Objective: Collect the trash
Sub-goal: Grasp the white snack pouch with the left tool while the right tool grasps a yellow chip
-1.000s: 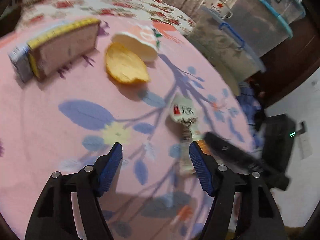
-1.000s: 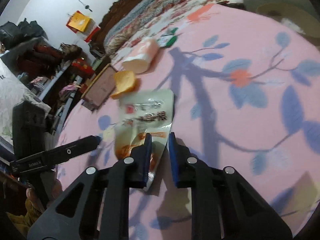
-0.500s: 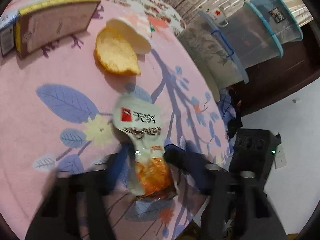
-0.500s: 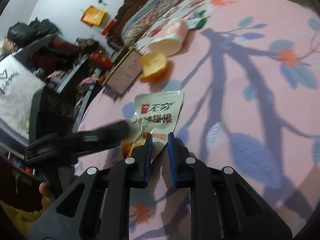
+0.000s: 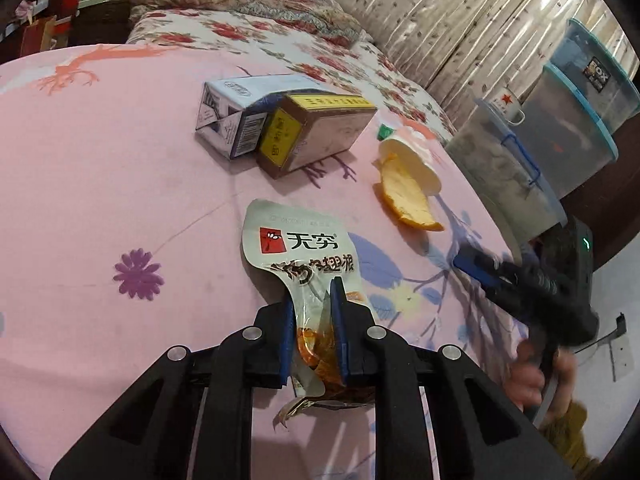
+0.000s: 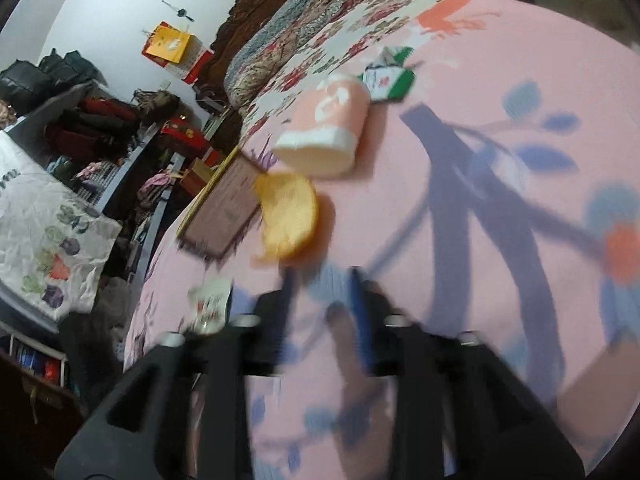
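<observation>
My left gripper [image 5: 313, 300] is shut on a white and orange snack wrapper [image 5: 301, 245] and holds it over the pink bedsheet [image 5: 100, 200]. My right gripper [image 6: 322, 284] is open and empty, blurred by motion; it also shows in the left wrist view [image 5: 476, 266] at the right. An orange peel [image 5: 408, 196] lies against a tipped pink paper cup [image 5: 416, 156]. In the right wrist view the peel [image 6: 290, 216] and cup [image 6: 326, 136] lie just ahead of the right gripper. The wrapper [image 6: 208, 306] shows small at its left.
A blue-white carton [image 5: 236, 116] and a brown box [image 5: 316, 132] lie side by side farther back. A green-white wrapper [image 6: 390, 76] lies beyond the cup. Clear storage bins [image 5: 560, 128] stand right of the bed. Cluttered shelves [image 6: 100, 128] stand at the far left.
The wrapper passed from my right gripper to my left. The left gripper closed on it; the right gripper opened and moved away toward the peel.
</observation>
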Demonstrator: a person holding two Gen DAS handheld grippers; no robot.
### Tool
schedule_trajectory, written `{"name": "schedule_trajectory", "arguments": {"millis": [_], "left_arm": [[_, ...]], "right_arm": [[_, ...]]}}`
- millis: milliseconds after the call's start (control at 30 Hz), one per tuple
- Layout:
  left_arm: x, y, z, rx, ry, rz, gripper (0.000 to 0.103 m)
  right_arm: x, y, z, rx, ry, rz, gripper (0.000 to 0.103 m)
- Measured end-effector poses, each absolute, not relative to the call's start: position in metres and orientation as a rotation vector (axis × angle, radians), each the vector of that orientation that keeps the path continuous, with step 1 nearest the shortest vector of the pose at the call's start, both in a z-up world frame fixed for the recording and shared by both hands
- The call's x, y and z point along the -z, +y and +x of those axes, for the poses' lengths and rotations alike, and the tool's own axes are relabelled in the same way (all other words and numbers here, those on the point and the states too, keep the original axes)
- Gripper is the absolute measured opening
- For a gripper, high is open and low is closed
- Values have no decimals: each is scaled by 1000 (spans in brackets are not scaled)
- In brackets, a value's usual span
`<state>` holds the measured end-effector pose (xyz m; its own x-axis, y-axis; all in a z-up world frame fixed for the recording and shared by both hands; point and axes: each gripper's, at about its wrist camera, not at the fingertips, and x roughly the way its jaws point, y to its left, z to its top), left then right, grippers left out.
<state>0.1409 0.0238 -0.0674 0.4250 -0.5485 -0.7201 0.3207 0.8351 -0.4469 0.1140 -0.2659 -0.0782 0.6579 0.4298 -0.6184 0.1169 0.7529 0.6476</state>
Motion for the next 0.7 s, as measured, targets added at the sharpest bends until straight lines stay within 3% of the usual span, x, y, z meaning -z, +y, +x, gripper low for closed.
{"name": "schedule_trajectory", "arguments": {"millis": [67, 233, 333, 500, 700], "left_arm": [[67, 25, 141, 550, 989, -265, 16], [63, 15, 138, 518, 964, -179, 16], [64, 9, 136, 510, 956, -157, 16], [65, 9, 136, 514, 958, -167, 16], [65, 9, 135, 512, 957, -163, 15]], "right_arm": [[75, -264, 130, -182, 831, 706, 66], [73, -248, 170, -163, 851, 617, 59], [72, -236, 181, -140, 851, 533, 48], [77, -224, 182, -171, 896, 475, 13], [81, -224, 152, -233, 894, 556, 10]]}}
